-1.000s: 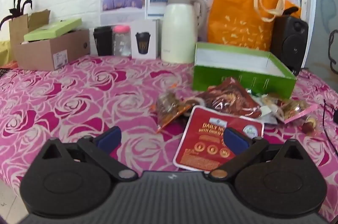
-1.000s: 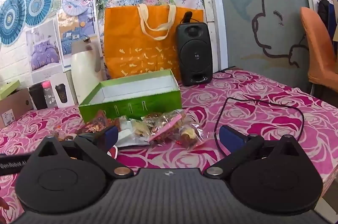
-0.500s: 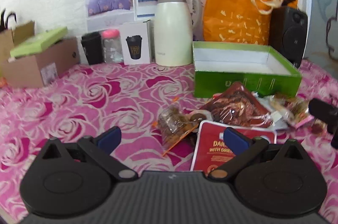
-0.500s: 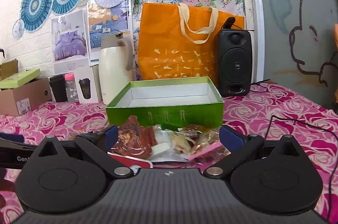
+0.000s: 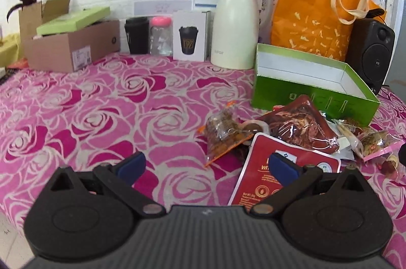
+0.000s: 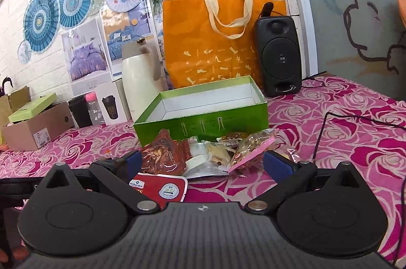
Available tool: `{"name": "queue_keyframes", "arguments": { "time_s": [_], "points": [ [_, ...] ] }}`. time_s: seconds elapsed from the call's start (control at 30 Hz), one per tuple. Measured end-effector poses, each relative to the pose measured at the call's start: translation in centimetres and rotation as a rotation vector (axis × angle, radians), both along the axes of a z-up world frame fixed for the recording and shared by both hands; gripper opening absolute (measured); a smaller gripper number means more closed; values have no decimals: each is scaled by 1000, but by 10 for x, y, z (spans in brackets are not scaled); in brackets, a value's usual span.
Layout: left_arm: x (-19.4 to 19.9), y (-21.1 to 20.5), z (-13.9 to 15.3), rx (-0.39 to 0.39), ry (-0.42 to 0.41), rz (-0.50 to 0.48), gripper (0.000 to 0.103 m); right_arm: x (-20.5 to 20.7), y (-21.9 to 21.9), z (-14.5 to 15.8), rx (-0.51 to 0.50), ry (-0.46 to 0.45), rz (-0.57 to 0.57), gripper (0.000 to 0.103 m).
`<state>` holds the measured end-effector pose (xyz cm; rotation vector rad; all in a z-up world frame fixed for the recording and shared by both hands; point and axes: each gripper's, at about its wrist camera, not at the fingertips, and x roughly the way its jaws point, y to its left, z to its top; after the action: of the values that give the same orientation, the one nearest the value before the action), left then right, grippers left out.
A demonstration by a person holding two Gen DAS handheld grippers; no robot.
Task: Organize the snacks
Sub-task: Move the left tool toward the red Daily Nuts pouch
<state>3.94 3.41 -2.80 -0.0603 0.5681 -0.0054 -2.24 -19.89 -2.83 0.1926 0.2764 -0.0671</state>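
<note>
- My left gripper (image 5: 206, 163) sits low in the bottom half of its frame, level and pointed across the table, jaws spread wide with nothing between them.
- Its blue pads (image 5: 132, 162) hover over the pink rose tablecloth (image 5: 88, 116); the right pad overlaps the red flat packet (image 5: 299, 167) in the picture, but I can't tell if it's actually touching.
- My right gripper (image 6: 201, 162) is in the same sort of pose, low and level, jaws wide apart and empty, facing the snack pile (image 6: 208, 154) dead centre of its frame.
- The snacks are all on the cloth, bunched up right in front of the green box (image 6: 203, 121): a brown-red pouch (image 5: 302, 127), a clear bag with orange edges (image 5: 223, 134) left of it, and a pink-edged bag (image 6: 253, 147) on the right side of the heap.
- The green box is open and I see nothing inside it from either view; it sits centre frame for the right camera, right of centre for the left one.
- Behind it along the wall: a white thermos jug (image 5: 237, 25), an orange tote bag (image 6: 215, 40) and a black speaker (image 6: 277, 55).
- A cardboard box (image 5: 73, 45) is in the left part of the left view.
- My left gripper pokes in as a dark bar at the left edge of the right camera's picture.
</note>
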Motion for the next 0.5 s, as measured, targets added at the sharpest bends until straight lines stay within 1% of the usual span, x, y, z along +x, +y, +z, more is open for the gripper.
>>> {"name": "queue_keyframes", "arguments": {
  "time_s": [0.1,0.27,0.37,0.5],
  "points": [
    [-4,-2,6,11,-6,-5,103,-2,4,1,-48,-2,-36,103],
    [-9,-9,12,90,-45,22,103,-3,8,1,-96,-4,-50,103],
    [-12,-12,13,122,-62,25,103,-2,8,-1,-100,-8,-37,103],
    [-10,-16,12,157,-53,26,103,-2,8,-5,-77,-9,-28,103]
  ]
}}
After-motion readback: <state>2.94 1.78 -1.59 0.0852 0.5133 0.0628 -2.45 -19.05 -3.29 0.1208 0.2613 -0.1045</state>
